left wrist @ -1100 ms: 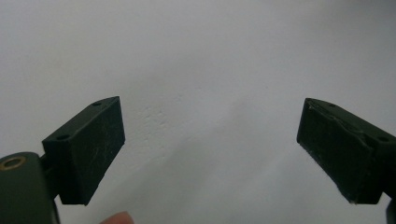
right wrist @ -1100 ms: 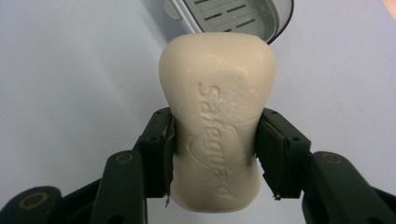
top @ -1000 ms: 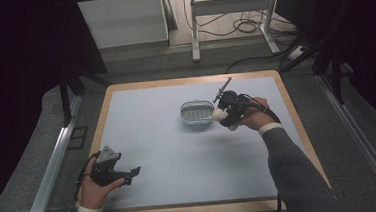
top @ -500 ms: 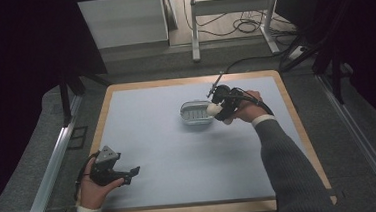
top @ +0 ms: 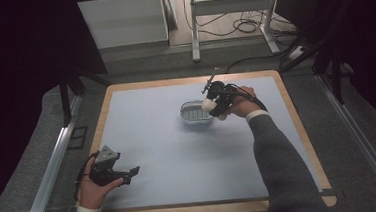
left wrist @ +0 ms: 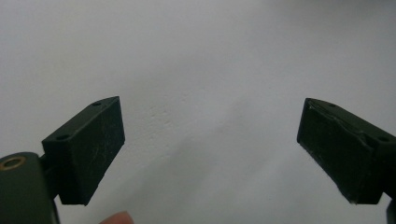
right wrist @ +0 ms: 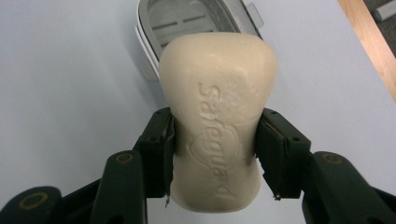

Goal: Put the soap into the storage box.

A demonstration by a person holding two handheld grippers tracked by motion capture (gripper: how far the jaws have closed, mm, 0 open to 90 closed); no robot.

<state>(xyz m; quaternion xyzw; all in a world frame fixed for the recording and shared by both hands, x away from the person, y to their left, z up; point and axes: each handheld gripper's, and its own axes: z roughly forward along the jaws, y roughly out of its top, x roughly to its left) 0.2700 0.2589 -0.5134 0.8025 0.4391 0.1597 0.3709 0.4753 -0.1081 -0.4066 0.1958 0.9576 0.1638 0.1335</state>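
A cream bar of soap (right wrist: pixel 217 121) with an embossed name sits clamped between the two black jaws of my right gripper (right wrist: pixel 215 149). In the high view that gripper (top: pixel 215 104) hangs over the right edge of a small grey soap dish (top: pixel 194 113) near the table's middle back, the soap (top: pixel 208 106) pale at its tip. The dish (right wrist: pixel 187 23) lies just beyond the soap in the right gripper view. My left gripper (top: pixel 130 174) rests at the front left of the table, its jaws spread wide with nothing between them (left wrist: pixel 210 154).
A pale blue-grey mat (top: pixel 180 161) covers the wooden table (top: pixel 303 128). Dark floor, metal rails (top: pixel 50 171) and a white cabinet (top: pixel 122 20) surround it. Cables lie on the floor behind.
My right gripper has moved left with the soap, from beside the dish to over its right edge. The left gripper has stayed put.
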